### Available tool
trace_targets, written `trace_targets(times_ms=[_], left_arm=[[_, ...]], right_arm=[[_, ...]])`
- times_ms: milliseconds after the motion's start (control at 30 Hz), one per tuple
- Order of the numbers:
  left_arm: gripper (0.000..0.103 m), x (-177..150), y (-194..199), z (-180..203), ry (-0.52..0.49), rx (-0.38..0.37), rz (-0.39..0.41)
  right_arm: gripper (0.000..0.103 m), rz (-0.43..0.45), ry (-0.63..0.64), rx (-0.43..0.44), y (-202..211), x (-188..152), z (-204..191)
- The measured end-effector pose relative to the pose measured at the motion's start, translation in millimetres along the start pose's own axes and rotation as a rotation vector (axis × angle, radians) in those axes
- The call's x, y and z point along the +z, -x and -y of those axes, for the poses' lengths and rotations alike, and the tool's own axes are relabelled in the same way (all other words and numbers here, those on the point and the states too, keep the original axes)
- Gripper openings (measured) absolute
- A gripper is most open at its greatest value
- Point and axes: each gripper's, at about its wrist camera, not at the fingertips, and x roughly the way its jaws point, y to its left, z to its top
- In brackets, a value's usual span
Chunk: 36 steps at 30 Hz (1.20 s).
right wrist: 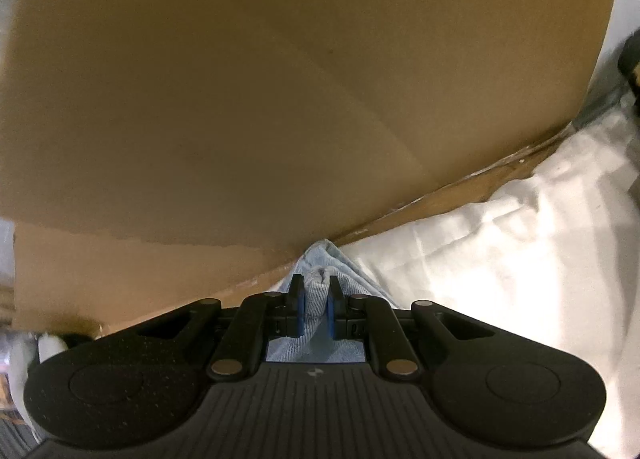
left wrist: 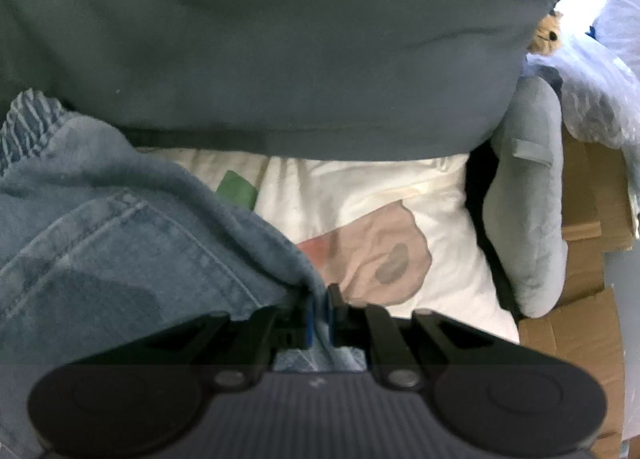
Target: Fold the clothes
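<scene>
Blue denim jeans (left wrist: 120,243) with a gathered elastic waistband fill the left of the left wrist view, lying over a white printed bedsheet (left wrist: 400,195). My left gripper (left wrist: 319,291) is shut on a fold of the denim at its edge. In the right wrist view my right gripper (right wrist: 316,283) is shut on another bunched corner of the light denim (right wrist: 320,255), held just above the white sheet (right wrist: 500,243) and close to a cardboard box. Most of the jeans are hidden in that view.
A large grey-green pillow (left wrist: 280,51) lies across the far side of the sheet. A grey plush toy (left wrist: 528,219), cardboard (left wrist: 584,195) and plastic-wrapped items (left wrist: 600,71) sit to the right. A big cardboard box (right wrist: 280,91) fills most of the right wrist view.
</scene>
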Motion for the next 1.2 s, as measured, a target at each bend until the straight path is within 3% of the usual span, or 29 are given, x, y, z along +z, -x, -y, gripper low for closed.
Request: trace_targets(times_ms=[233,300,367,433,533,767,833,1000,1200], left_arm=[[0.007,1,-8,1,-0.008,0.011,-0.025],[0.011,0,-11,4,-0.008,0.019,-0.043],[0.017,-1,-13,7,0.001,-0.015,-0.063],[0.017,-5,-17,16,-0.013,-0.055,-0.099],[0.017,-15,-26,33,-0.044,-0.091,-0.141],[0.016,-32,-50,66,-0.076,-0.130,-0.200],[0.017,-36,-51,77,-0.120,-0.137,-0.218],[0.029,-47,-43,113,-0.379,-0.162,-0.249],[0.034,-59,-39,144,-0.684,-0.146,-0.289]], right_arm=[[0.010,0.006,-0.064,-0.004,-20,1,0],[0.010,0.012,-0.078,-0.022,-25,-1,0],[0.013,0.027,-0.112,-0.017,-25,-3,2],[0.025,0.042,-0.142,0.010,-21,-5,3],[0.036,0.068,-0.087,0.022,-7,-8,-2],[0.040,0.071,0.075,-0.013,35,-16,4],[0.044,0.045,0.115,-0.022,42,-21,9],[0.044,0.006,0.223,-0.020,55,-38,16],[0.044,-0.045,0.407,0.015,50,-55,-8]])
